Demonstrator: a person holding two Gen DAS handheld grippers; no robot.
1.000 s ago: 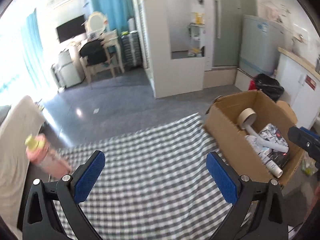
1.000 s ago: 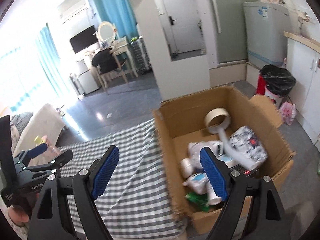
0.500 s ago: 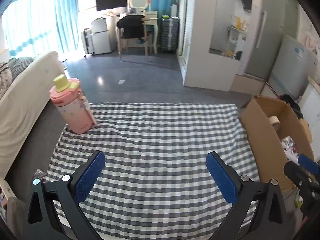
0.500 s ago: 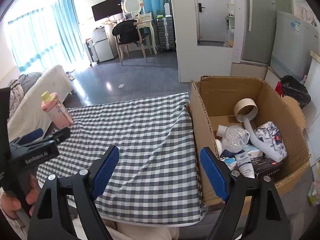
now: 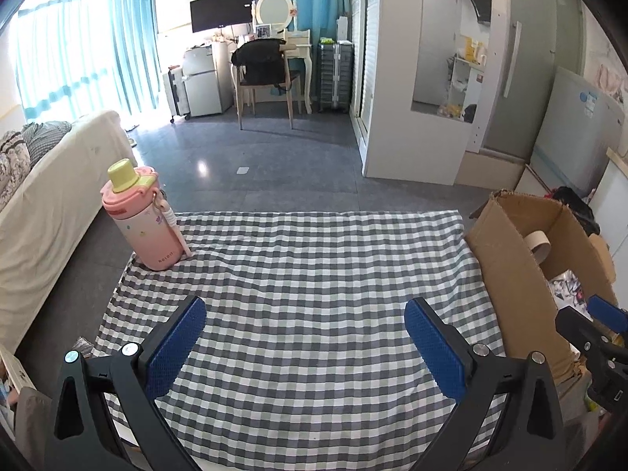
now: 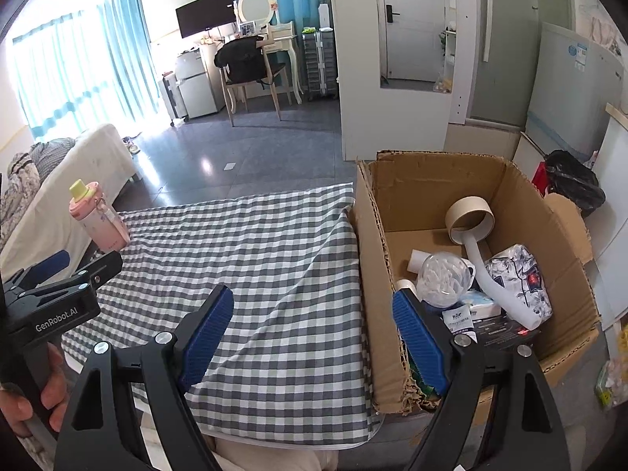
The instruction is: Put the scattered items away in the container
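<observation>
The checked cloth (image 5: 314, 294) lay bare but for the pink bottle (image 5: 141, 216) upright at its far left corner, the cardboard box (image 6: 451, 180) sat full alongside, and left gripper (image 5: 304, 343) and right gripper (image 6: 314, 331) both gaped, holding nothing.

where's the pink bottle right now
The pink bottle stands upright at the far left corner of the checkered cloth, beside the white sofa. The cardboard box sits across the cloth on the right.
</observation>
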